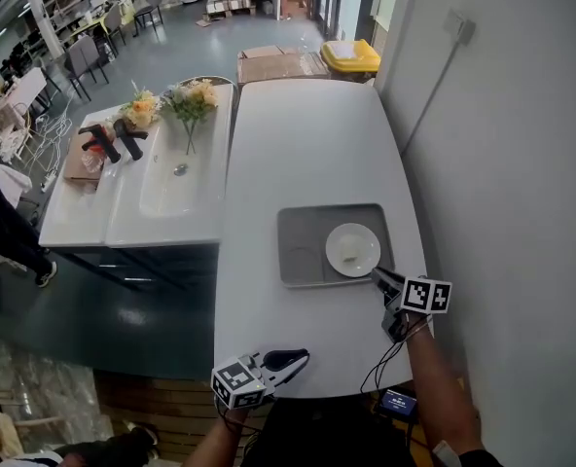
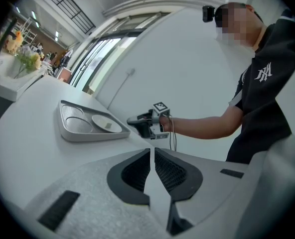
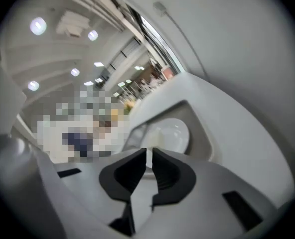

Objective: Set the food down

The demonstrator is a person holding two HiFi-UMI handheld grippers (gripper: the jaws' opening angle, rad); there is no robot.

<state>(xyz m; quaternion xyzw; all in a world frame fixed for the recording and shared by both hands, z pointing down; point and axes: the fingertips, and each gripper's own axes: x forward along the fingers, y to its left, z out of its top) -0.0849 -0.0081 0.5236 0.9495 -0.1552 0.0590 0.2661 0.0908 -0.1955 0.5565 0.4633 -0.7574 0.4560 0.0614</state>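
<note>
A white plate (image 1: pixel 352 249) lies in the right half of a grey tray (image 1: pixel 303 251) on the white table (image 1: pixel 298 144). A small pale bit of food (image 1: pixel 350 257) rests on the plate. My right gripper (image 1: pixel 376 273) hovers just off the plate's near right edge, pointing at it, jaws together with nothing between them. The right gripper view shows the plate (image 3: pixel 170 136) just beyond the gripper (image 3: pixel 149 152). My left gripper (image 1: pixel 306 356) is at the table's near edge, shut and empty. Its own view looks across to the tray (image 2: pixel 70 131), plate (image 2: pixel 106 123) and right gripper (image 2: pixel 130 120).
A white sink counter (image 1: pixel 162 193) with flowers (image 1: pixel 191 100) and black faucets (image 1: pixel 113 139) stands left of the table. The white wall (image 1: pixel 502 163) runs close along the table's right side. Cardboard boxes (image 1: pixel 278 64) and a yellow bin (image 1: pixel 351 58) sit beyond the far end.
</note>
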